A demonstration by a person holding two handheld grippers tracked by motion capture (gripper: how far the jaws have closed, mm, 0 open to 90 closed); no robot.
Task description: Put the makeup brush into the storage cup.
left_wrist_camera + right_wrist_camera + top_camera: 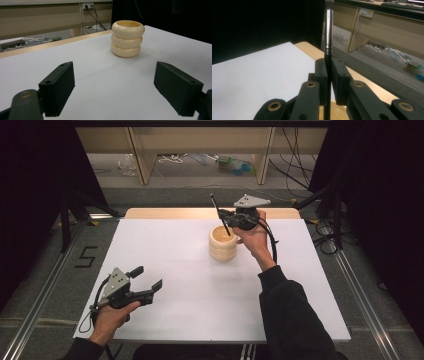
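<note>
1. Brush (220,215): thin black handle with a bright metal ferrule (328,30), most likely a paint or make-up brush; the tip runs out of the top of the right gripper view, so its bristles cannot be told. Held tilted above the holder, lower end at or just inside the mouth. Judged light, stiff and smooth; the round shaft could pivot or slip between flat pads. Best hold: the black handle just below the ferrule, as now, never the tip.

2. Holder (223,242): cream cup shaped like three stacked rings, open top, upright on the desk, toward its far middle. Probably wood or ceramic, rigid, with enough weight to stay put under a light brush, though a sideways knock at the rim might tip it.

3. Right hand-held gripper (231,220): jaws closed tight on the brush handle, the shaft standing between the pads in the right gripper view (327,75). Positioned over the holder.

4. Left hand-held gripper (147,279): jaws spread wide, nothing between them. Rests low near the front left of the desk, well apart from the holder, which it faces in the left gripper view (127,38).

5. Desk (175,270): white top with a pale wood far edge.
</note>
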